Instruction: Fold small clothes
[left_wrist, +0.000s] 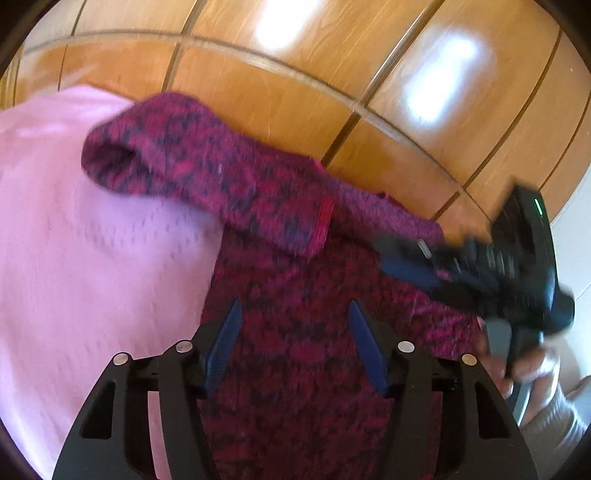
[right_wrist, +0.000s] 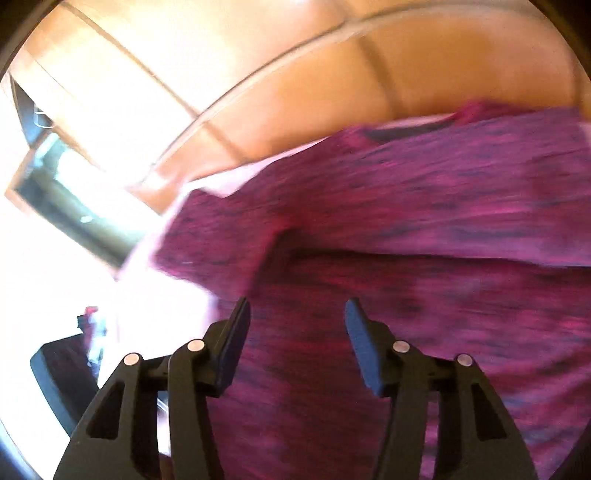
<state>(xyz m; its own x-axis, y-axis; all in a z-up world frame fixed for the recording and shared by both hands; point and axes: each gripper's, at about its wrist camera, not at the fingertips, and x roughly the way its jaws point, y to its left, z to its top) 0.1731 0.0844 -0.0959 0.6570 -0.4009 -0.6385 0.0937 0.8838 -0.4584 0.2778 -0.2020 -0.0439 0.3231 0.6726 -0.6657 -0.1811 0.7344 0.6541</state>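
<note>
- Left gripper (left_wrist: 295, 314): jaws apart, nothing between them, red knit top (left_wrist: 295, 369) right under and ahead.
- Right gripper (right_wrist: 297, 308): jaws apart too, nothing pinched, same top spread below and ahead.
- One sleeve (left_wrist: 207, 173) already flipped over the body, lying ahead and to the left of the left gripper.
- Other gripper seen from the left one, off to its right, tips low by the far side of the top; a hand (left_wrist: 517, 365) behind it.
- Pink cloth (left_wrist: 74, 240) under the top, to the left; wood table (left_wrist: 295, 92) beyond.
- Looks like early folding: one sleeve in, body not yet folded over.
- Still to do, most likely: tuck the other side, fold the body in half, then the pink cloth.
- Pictures blurry, so small creases hard to tell.
</note>
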